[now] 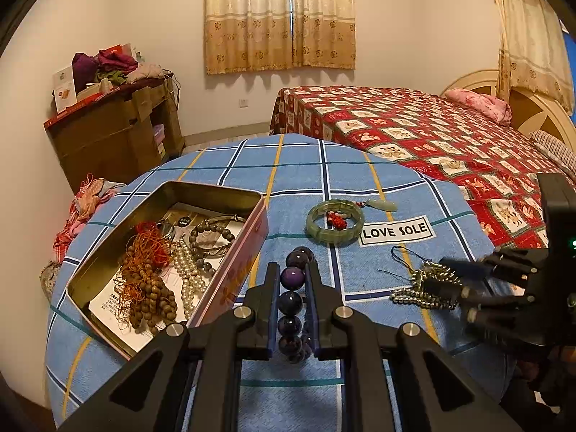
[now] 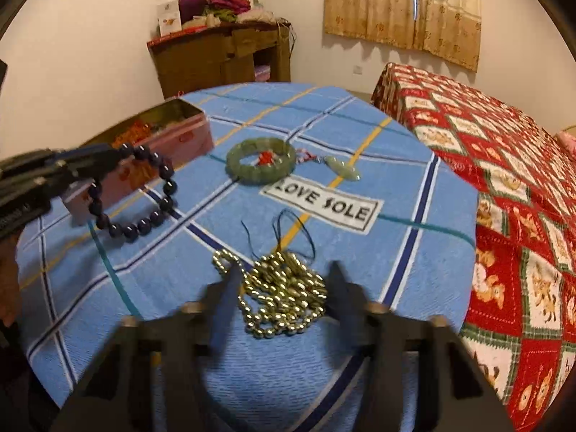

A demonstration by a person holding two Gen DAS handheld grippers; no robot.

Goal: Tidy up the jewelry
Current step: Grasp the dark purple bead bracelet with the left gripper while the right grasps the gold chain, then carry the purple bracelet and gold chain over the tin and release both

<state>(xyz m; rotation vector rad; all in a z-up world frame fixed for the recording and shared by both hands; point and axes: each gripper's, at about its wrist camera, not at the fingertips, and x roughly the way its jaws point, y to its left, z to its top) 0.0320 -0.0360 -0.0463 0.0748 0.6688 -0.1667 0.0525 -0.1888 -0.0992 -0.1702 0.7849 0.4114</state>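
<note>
Blue checked cloth [image 2: 414, 136] over round table, open metal tin [image 1: 108, 270] of beads at left, left gripper [image 1: 293, 280] clamped on purple bead bracelet [image 2: 144, 194] beside tin, right gripper [image 2: 284, 280] spread wide, straddling gold bead chain [image 2: 284, 295] on cloth, green jade bangle [image 1: 334, 221] behind.

The right gripper [image 2: 284, 280] is smeared by motion in its own view, so whether its fingers touch the gold bead necklace [image 2: 280, 298] cannot be told — in the left view the same gripper blurs over that heap. The left gripper [image 1: 293, 280] hides part of the purple bead bracelet [image 1: 293, 302]. The tin's [image 1: 230, 194] near corner sits behind the gripper — the print on its paper lining is too small to read.
</note>
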